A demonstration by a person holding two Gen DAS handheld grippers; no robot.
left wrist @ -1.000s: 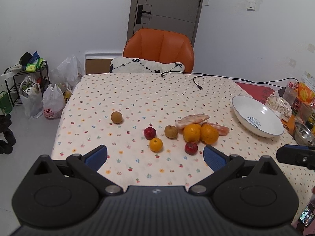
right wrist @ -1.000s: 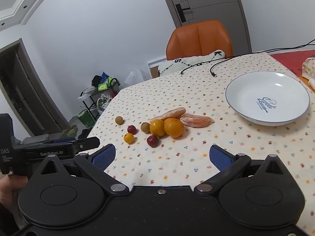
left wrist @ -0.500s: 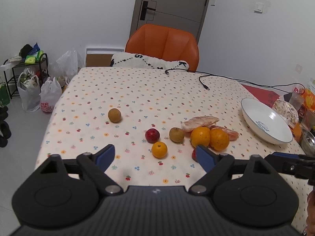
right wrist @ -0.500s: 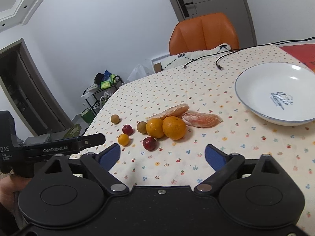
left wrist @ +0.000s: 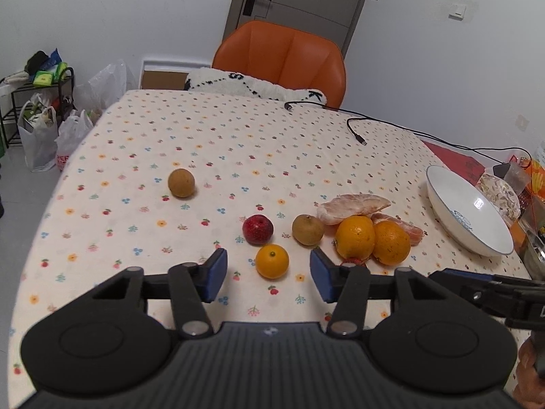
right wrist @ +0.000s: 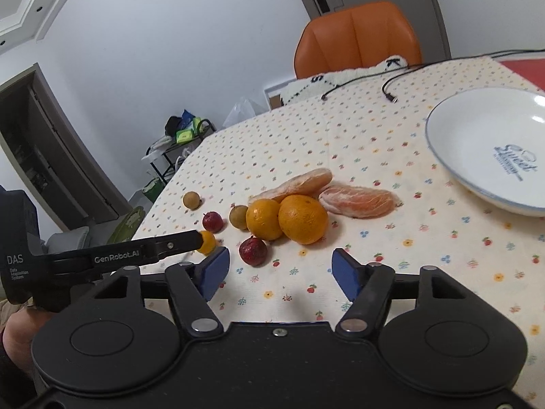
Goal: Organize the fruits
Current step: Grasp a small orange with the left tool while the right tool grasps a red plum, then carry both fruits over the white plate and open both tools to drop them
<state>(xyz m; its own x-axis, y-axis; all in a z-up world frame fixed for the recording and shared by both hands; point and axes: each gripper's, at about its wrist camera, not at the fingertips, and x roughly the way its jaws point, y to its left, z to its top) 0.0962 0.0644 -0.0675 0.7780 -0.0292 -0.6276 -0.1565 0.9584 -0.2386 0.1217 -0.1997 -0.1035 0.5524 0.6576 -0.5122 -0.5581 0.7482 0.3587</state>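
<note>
While every fruit lies on the tablecloth [left wrist: 238, 143] and the bowl [right wrist: 477, 156] sits empty, I frame the small orange [left wrist: 272, 261] with the left gripper [left wrist: 267, 274], its jaws spread and empty; the right gripper [right wrist: 281, 272] hangs equally released.

Cream tabletop [left wrist: 238, 143] dotted with small flowers; orange oranges [left wrist: 371, 240]; dark red fruit [left wrist: 258, 229]; white, blue-rimmed bowl [right wrist: 477, 129]; orange chair [left wrist: 282, 54]; blue-padded fingers [left wrist: 214, 272].

Left tool [left wrist: 269, 274] open, flanking small orange [left wrist: 272, 261] on table [left wrist: 136, 177]
</note>
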